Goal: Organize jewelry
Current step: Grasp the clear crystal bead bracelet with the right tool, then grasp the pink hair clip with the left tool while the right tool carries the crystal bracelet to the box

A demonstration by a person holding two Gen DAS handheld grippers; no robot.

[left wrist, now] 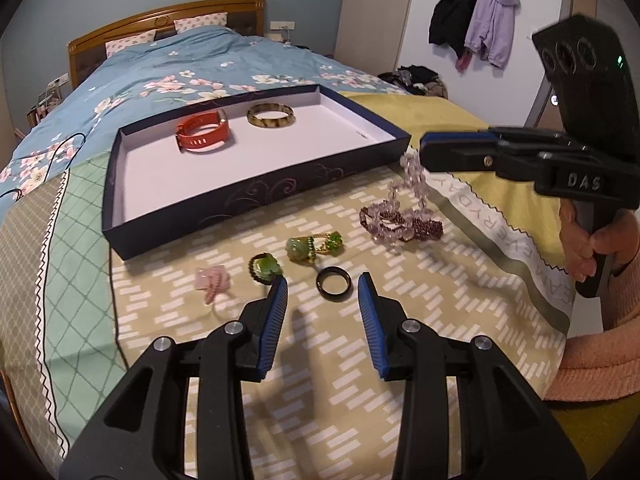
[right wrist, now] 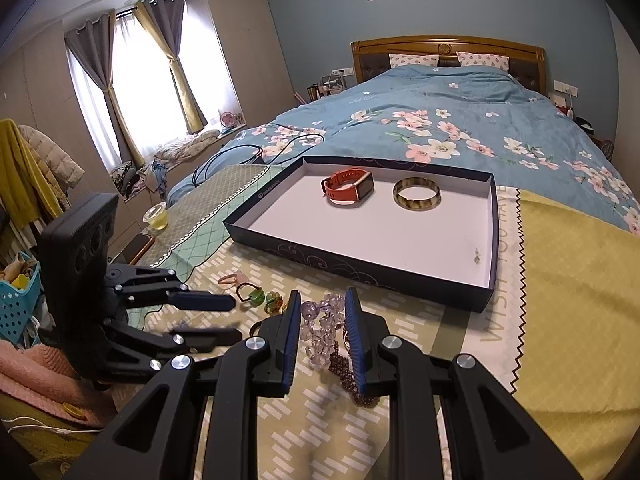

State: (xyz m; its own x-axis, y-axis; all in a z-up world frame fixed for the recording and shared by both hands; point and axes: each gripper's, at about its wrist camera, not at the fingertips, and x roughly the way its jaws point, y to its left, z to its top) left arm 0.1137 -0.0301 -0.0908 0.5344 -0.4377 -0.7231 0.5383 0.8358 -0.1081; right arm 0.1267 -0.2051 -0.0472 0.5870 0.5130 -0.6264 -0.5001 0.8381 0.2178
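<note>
A dark blue tray [left wrist: 256, 196] [right wrist: 360, 268] lies on the bed and holds an orange watch [left wrist: 202, 134] [right wrist: 346, 188] and a mottled bangle [left wrist: 271, 115] [right wrist: 416, 193]. In front of it lie a black ring [left wrist: 334, 284], two green pieces [left wrist: 266, 266] [left wrist: 314, 246], a pink piece [left wrist: 212, 282] and dark red beads [left wrist: 416, 226]. My right gripper [right wrist: 322, 312] [left wrist: 424, 152] is shut on a pale purple bead string [left wrist: 414, 184] [right wrist: 322, 330], lifting one end while the rest lies on the cloth. My left gripper [left wrist: 322, 294] [right wrist: 234, 316] is open, just above the black ring.
The bedding beyond the tray is a blue floral duvet [right wrist: 440, 128]. A yellow blanket [right wrist: 580, 280] lies right of the tray. A cable [right wrist: 240, 156] runs across the bed's left side. A cup [right wrist: 156, 216] and a phone [right wrist: 138, 246] sit beside the bed.
</note>
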